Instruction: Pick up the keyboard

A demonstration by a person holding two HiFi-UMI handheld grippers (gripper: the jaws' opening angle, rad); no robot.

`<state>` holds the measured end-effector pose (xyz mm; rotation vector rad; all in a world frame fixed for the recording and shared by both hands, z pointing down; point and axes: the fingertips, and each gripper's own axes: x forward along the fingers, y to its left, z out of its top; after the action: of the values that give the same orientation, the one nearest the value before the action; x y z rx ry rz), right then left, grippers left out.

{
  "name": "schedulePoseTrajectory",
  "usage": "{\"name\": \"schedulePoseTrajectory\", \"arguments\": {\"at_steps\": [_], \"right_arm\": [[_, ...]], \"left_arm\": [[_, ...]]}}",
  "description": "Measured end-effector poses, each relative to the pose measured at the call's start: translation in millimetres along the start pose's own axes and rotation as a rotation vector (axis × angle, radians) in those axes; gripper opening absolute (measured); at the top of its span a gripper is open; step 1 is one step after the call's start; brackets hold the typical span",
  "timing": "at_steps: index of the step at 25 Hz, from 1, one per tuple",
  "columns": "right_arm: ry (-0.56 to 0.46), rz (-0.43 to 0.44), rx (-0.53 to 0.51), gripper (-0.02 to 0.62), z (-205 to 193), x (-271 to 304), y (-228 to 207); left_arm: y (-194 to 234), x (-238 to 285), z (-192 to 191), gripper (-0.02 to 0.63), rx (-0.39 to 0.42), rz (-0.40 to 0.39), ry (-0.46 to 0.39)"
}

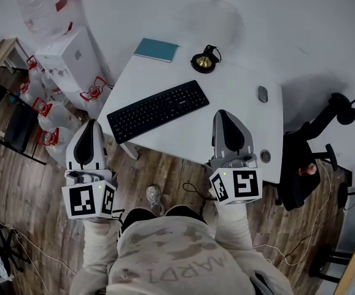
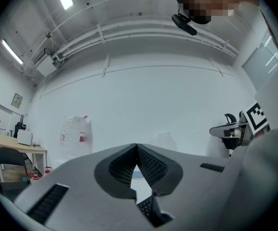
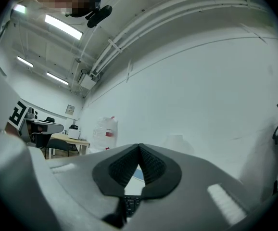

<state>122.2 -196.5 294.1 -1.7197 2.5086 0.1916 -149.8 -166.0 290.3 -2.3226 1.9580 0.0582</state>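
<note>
A black keyboard [image 1: 158,109] lies slanted on the white table [image 1: 239,94], its left end near the table's front left corner. My left gripper [image 1: 91,126] is shut and empty, hovering over the floor just left of the keyboard's left end. My right gripper [image 1: 225,117] is shut and empty above the table's front edge, to the right of the keyboard's right end. Through the notch under the left gripper's [image 2: 137,148] jaws a few keyboard keys [image 2: 145,207] show. A strip of the keyboard [image 3: 131,204] shows below the right gripper's [image 3: 140,148] jaws too.
On the table sit a teal notebook [image 1: 156,49], a black and gold round object [image 1: 205,60] and a grey mouse [image 1: 263,93]. A black office chair [image 1: 306,158] stands at the right. White boxes and a water jug [image 1: 45,8] crowd the left. Cables lie on the wooden floor.
</note>
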Motion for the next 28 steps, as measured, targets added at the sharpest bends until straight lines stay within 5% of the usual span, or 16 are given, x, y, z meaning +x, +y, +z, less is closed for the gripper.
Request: {"name": "schedulePoseTrajectory", "arguments": {"at_steps": [17,28], "right_arm": [[0.135,-0.013,0.028,0.011,-53.6,103.1,-19.4],[0.333,0.102,0.132,0.011,-98.1,161.2,-46.7]], "left_arm": [[56.8,84.1,-36.1,0.005,-0.019,-0.013,0.073],[70.1,105.8,-76.7,0.006,-0.091,0.073,0.183]]}}
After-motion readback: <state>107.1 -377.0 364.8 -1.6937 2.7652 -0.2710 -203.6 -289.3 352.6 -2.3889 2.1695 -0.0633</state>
